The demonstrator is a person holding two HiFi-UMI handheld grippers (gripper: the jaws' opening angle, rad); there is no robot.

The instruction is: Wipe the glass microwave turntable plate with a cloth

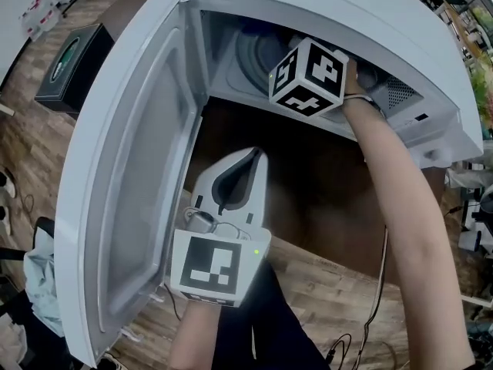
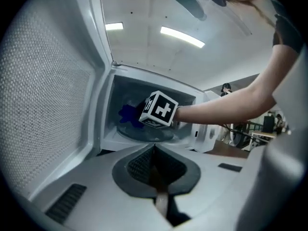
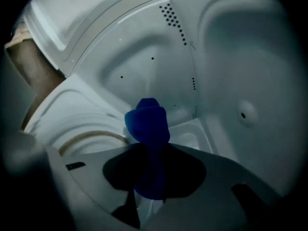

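The right claw (image 3: 150,150) was clamped on a crumpled blue cloth (image 3: 147,119) inside the open white microwave oven (image 1: 431,60). The round glass turntable plate (image 2: 147,134) lay below its tips. The left claw (image 2: 155,153), jaws together on nothing, hung outside, with the oven's swung-out door (image 1: 131,168) to its left.

Bunched blue cloth (image 3: 147,123), glass turntable plate (image 2: 150,135) flat inside microwave (image 1: 331,2)
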